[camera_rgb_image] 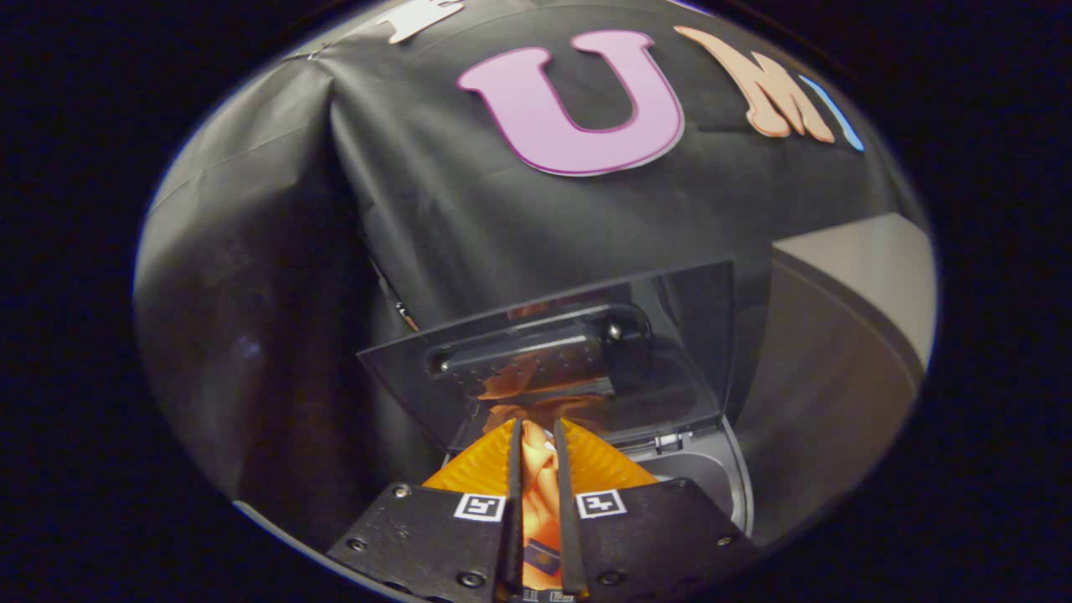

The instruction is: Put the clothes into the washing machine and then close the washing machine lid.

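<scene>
Standing lid (569, 352) beyond fingers (511, 469) clamping cloth (540, 494)

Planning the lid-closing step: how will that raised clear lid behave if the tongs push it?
The clear lid looks like rigid plastic hinged at its base, so it should probably swing, not flex. Its glossy face may be slippery. The tongs are shut on the orange garment.

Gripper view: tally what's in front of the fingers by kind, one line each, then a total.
Gripper, shut on the orange garment: 1
Orange garment, pinched between the fingers: 1
Washing machine, just beyond the fingers: 1
Transparent lid, raised open: 1
Total: 4
</scene>
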Tool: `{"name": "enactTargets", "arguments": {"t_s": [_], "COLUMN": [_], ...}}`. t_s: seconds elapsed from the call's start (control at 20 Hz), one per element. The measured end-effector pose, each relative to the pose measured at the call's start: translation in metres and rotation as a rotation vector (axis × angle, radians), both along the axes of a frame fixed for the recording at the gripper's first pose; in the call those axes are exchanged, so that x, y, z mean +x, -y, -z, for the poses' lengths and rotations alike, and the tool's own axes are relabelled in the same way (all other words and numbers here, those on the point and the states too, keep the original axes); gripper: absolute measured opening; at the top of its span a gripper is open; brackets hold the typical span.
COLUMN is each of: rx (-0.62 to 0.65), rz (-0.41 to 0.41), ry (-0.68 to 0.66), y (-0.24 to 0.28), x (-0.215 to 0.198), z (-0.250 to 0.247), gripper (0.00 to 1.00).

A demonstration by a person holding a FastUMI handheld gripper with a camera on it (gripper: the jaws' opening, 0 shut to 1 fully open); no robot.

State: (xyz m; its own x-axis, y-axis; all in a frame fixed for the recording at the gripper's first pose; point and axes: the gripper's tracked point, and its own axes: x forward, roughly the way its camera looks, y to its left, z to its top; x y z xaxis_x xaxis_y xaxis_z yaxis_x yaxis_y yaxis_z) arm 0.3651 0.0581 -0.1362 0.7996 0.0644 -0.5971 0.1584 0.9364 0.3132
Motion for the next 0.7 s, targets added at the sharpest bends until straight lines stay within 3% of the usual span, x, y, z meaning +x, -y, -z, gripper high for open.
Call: {"name": "enactTargets", "arguments": {"t_s": [0.15, 0.35, 0.55, 0.7], "rx": [0.062, -0.051, -0.125, -0.163], "rz": [0.016, -0.075, -0.100, -0.068], "ry": [0.063, 0.146, 0.230, 0.240], "y": [-0.008, -0.023, -0.038, -0.031], "x": [0.008, 0.019, 0.050, 0.077], "z": [-0.012, -0.045, -0.079, -0.086], "gripper": [0.40, 0.69, 0.98, 0.97]}}
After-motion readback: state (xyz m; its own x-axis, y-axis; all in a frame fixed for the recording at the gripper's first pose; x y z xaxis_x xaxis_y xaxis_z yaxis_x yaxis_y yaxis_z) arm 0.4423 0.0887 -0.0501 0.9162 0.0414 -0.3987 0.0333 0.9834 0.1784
